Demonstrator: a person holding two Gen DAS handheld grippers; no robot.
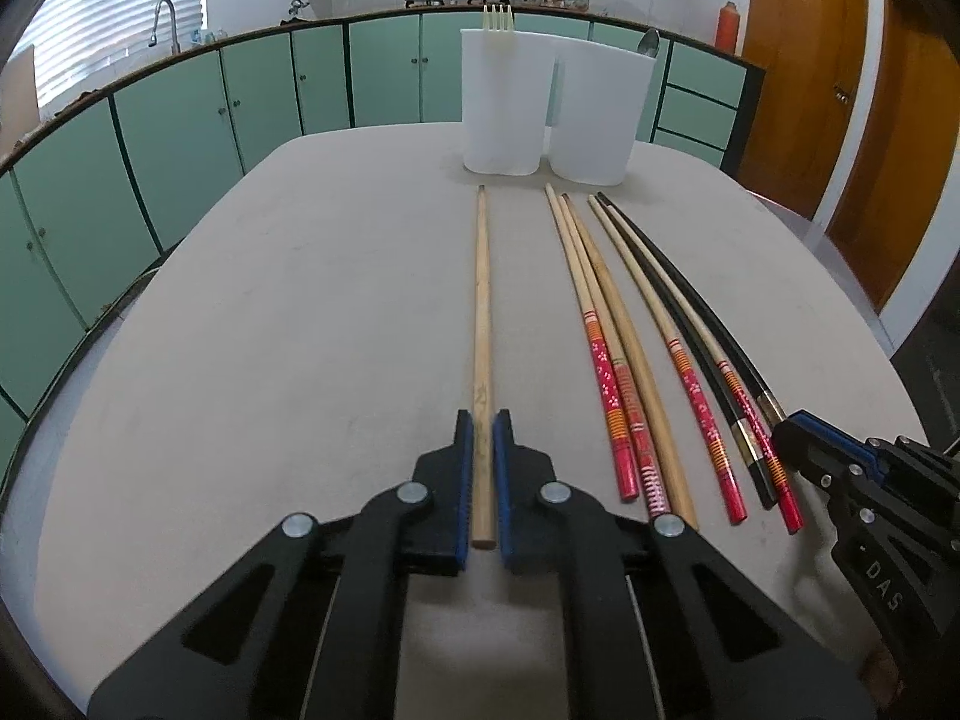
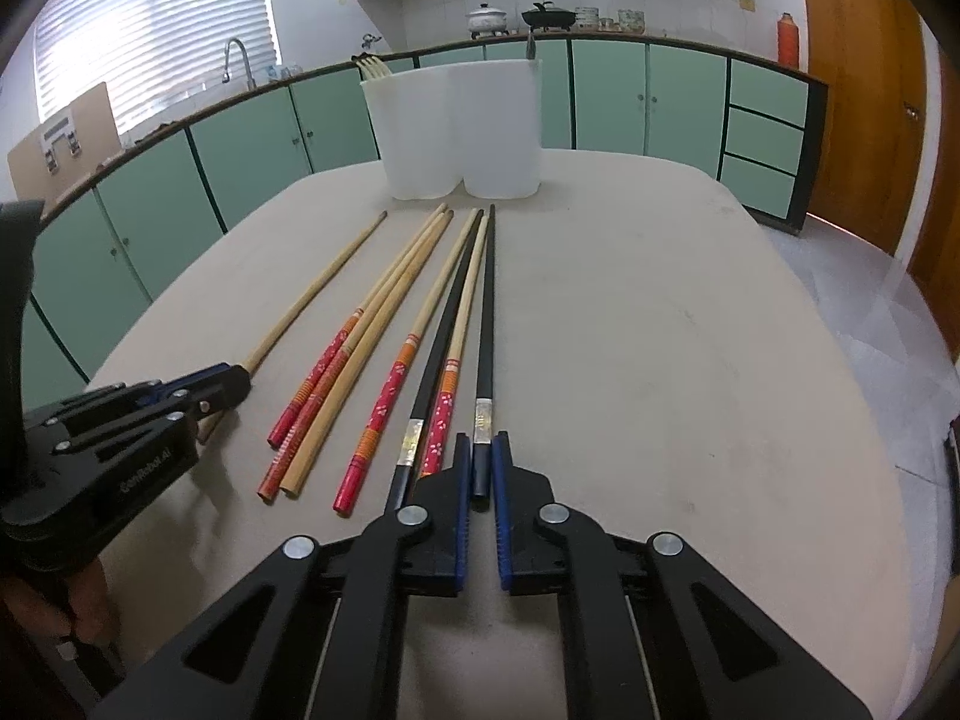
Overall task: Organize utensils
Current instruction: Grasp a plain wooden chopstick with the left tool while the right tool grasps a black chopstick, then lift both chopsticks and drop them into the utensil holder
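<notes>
Several chopsticks lie side by side on the grey table [image 1: 270, 330]. A plain wooden chopstick [image 1: 482, 312] lies apart at the left; my left gripper [image 1: 483, 420] straddles its near end, jaws narrowly apart with thin gaps on both sides. It also shows in the right wrist view [image 2: 312, 294], with my left gripper [image 2: 231, 381] over its end. My right gripper [image 2: 482, 444] straddles the near end of a black chopstick [image 2: 485, 324], jaws slightly apart. Red-patterned chopsticks [image 2: 384, 402] and another black one [image 2: 447, 324] lie between. My right gripper [image 1: 792, 438] is at the row's right end.
Two white plastic holders [image 1: 510, 102] stand at the table's far side; the left holds a pale fork [image 1: 498, 18], the right a metal spoon [image 1: 648, 45]. They also show in the right wrist view [image 2: 456, 126]. Green cabinets and a counter run behind.
</notes>
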